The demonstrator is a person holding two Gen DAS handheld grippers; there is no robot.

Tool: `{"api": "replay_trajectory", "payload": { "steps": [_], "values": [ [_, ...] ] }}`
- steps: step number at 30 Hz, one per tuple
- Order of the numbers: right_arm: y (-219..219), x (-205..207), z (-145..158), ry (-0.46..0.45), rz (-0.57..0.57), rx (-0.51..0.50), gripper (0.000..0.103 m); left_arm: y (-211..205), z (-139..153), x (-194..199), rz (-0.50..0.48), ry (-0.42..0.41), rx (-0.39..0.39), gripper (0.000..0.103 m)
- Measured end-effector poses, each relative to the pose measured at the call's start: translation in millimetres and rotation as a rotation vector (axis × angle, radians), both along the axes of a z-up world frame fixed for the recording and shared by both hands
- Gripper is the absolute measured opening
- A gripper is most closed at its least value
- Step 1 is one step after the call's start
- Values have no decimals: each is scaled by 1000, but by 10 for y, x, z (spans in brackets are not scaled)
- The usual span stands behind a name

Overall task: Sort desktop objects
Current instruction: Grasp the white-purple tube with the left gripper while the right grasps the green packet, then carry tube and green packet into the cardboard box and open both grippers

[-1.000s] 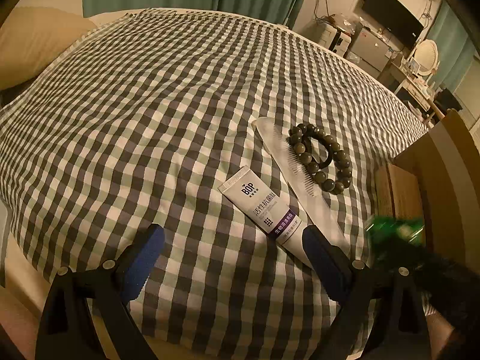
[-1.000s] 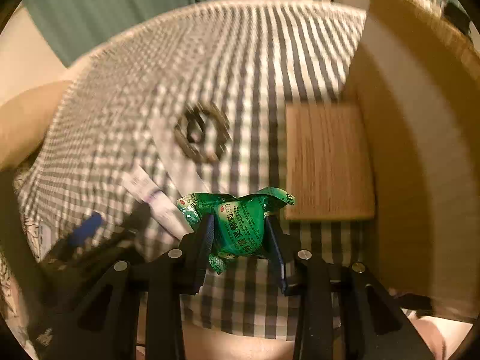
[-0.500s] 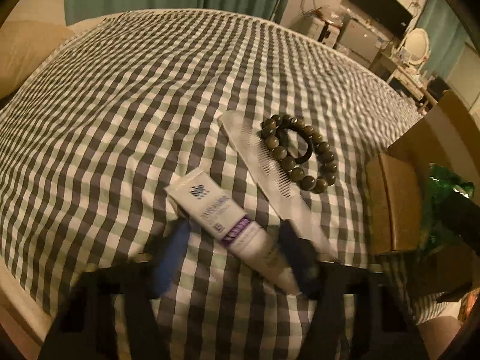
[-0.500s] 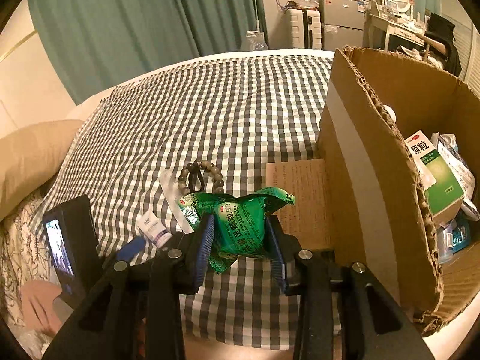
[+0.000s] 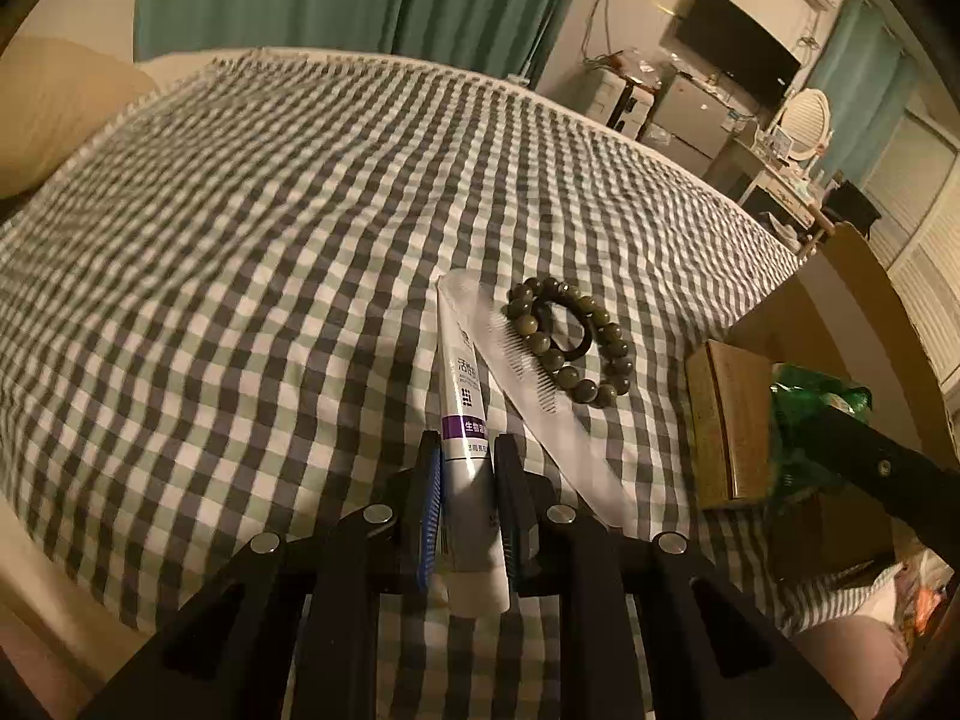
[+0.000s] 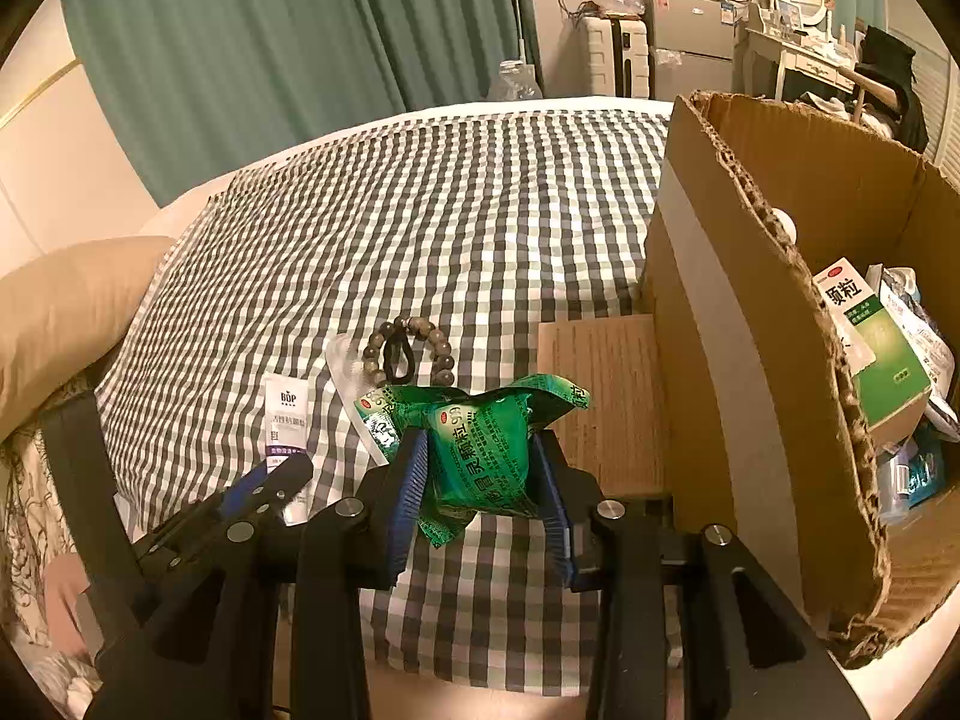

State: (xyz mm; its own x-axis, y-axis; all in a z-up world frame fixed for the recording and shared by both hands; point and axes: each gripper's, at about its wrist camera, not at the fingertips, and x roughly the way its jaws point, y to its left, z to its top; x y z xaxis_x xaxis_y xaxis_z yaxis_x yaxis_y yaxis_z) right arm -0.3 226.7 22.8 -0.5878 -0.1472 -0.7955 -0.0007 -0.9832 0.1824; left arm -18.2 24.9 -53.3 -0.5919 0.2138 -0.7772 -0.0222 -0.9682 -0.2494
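A white tube [image 5: 459,372] with a purple band lies on the checked bedspread [image 5: 240,240], its cap end between the blue pads of my left gripper [image 5: 467,444]. Those jaws are closing and the pads touch both sides of the tube. Beside it lie a clear comb [image 5: 540,402] and a green bead bracelet [image 5: 600,384] with a black hair tie inside. My right gripper [image 6: 480,441] is shut on a green sachet [image 6: 474,414], held above the bed left of the cardboard box [image 6: 750,360]. The right wrist view also shows the tube [image 6: 287,414] and the left gripper [image 6: 282,474].
The box holds a green and white medicine carton [image 6: 870,348] and other packets. Its flap [image 6: 600,396] lies flat on the bed. A tan pillow [image 6: 66,312] is at the left. Green curtains and furniture stand behind the bed.
My left gripper came forward over the tube and its jaws went from wide apart to closed on it. The right gripper rose a little with the sachet, bringing the box into view.
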Motion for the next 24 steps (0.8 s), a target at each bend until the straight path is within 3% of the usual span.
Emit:
{"api": "replay_trajectory", "payload": {
  "steps": [7,16,24],
  "values": [
    [-56,128,137,36,40,-20,35,38,294,183,-50,73,-44,16],
    [-42,309,485,119,72,-22,35,-76,759,212,-18,93,-19,16],
    [108,425,742,172,51,-32,35,126,1155,348,-76,160,-31,16]
  ]
}}
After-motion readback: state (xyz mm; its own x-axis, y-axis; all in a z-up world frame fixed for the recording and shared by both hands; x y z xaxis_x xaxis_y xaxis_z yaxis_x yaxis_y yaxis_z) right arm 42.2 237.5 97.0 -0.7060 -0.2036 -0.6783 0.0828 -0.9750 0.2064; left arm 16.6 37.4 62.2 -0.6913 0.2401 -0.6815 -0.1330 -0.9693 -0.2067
